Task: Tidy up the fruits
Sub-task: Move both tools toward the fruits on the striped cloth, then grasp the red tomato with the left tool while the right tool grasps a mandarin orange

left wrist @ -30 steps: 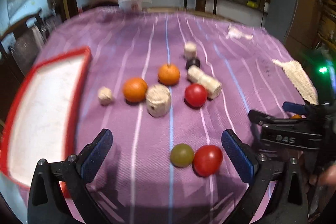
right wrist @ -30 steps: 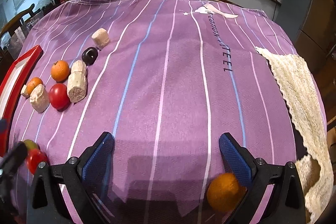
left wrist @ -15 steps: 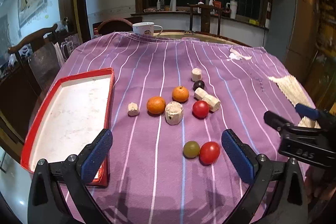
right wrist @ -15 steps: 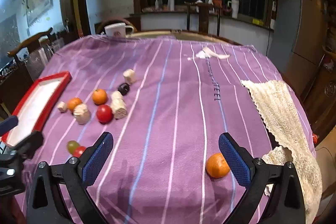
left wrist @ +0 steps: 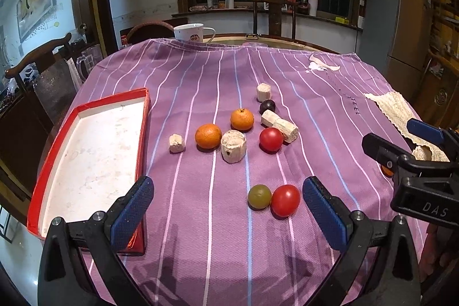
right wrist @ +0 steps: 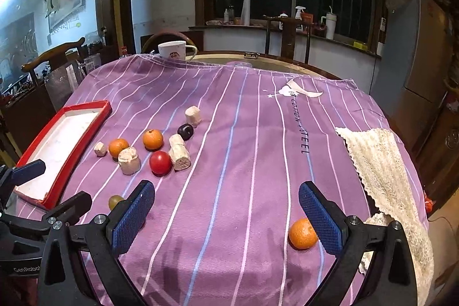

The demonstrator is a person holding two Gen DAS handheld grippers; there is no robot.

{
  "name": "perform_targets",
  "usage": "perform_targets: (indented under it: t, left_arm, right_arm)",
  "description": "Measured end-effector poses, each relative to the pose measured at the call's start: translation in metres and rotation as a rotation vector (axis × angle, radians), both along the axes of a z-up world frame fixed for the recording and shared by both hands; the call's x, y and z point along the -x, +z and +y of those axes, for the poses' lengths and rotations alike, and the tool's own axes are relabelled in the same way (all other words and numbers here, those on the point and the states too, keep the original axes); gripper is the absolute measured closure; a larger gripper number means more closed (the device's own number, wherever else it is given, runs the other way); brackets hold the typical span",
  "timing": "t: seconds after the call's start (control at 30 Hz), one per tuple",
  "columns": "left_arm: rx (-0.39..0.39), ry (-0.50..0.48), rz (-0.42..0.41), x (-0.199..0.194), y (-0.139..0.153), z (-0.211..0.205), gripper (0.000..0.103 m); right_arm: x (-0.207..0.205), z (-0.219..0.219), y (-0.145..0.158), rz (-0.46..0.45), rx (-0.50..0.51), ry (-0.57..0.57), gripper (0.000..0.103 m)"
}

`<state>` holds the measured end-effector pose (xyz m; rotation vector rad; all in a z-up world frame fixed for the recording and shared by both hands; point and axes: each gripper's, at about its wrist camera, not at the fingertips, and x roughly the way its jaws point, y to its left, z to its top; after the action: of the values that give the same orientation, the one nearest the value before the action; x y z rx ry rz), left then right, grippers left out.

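Fruits lie on a purple striped cloth. In the left wrist view: two oranges (left wrist: 208, 136) (left wrist: 242, 119), a red tomato (left wrist: 270, 139), a dark plum (left wrist: 267, 106), and close by a green fruit (left wrist: 259, 196) touching another red tomato (left wrist: 285, 200). A red-rimmed white tray (left wrist: 86, 151) lies at the left and holds nothing. My left gripper (left wrist: 228, 208) is open and empty, above the near cloth. My right gripper (right wrist: 226, 212) is open and empty; a lone orange (right wrist: 302, 233) sits by its right finger. The right gripper also shows in the left wrist view (left wrist: 413, 145).
Several pale beige chunks (left wrist: 233, 146) (left wrist: 279, 126) (left wrist: 263, 91) (left wrist: 175, 143) lie among the fruits. A cream knitted cloth (right wrist: 381, 162) drapes over the right table edge. A white mug (left wrist: 190, 33) stands at the far edge. Chairs surround the table.
Both grippers have lifted and pulled back from the table; the views now take in the whole cloth and the room. The fruits have not moved. Both grippers stay open.
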<state>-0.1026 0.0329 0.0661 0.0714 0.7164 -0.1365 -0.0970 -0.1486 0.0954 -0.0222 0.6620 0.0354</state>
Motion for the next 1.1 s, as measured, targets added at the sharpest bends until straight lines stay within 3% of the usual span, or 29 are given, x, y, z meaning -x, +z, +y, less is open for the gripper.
perform_targets:
  t: [0.3, 0.57, 0.67, 0.73, 0.87, 0.97, 1.1]
  left_arm:
    - [0.018, -0.001, 0.05, -0.016, -0.008, 0.01, 0.0]
    - [0.06, 0.155, 0.062, -0.037, -0.001, 0.073, 0.0]
    - [0.085, 0.161, 0.079, -0.04, -0.003, 0.08, 0.0]
    - [0.116, 0.11, 0.095, -0.04, -0.005, 0.072, 0.0]
    - [0.16, -0.076, 0.15, -0.034, -0.012, 0.032, 0.0]
    - [0.145, -0.199, 0.18, -0.029, -0.018, -0.003, 0.001]
    - [0.075, -0.303, 0.157, -0.025, -0.022, -0.036, 0.015]
  right_arm:
    - [-0.013, -0.029, -0.003, 0.04, -0.037, -0.01, 0.001]
    - [-0.016, -0.101, 0.006, 0.058, -0.076, -0.122, 0.001]
    - [-0.016, -0.11, 0.004, 0.071, -0.096, -0.111, 0.002]
    - [-0.015, -0.107, -0.003, 0.097, -0.114, -0.067, 0.005]
    - [-0.015, -0.098, -0.023, 0.17, -0.106, -0.012, 0.026]
    - [-0.011, -0.1, -0.035, 0.195, -0.137, -0.004, 0.029]
    - [-0.009, -0.101, -0.043, 0.213, -0.161, 0.009, 0.029]
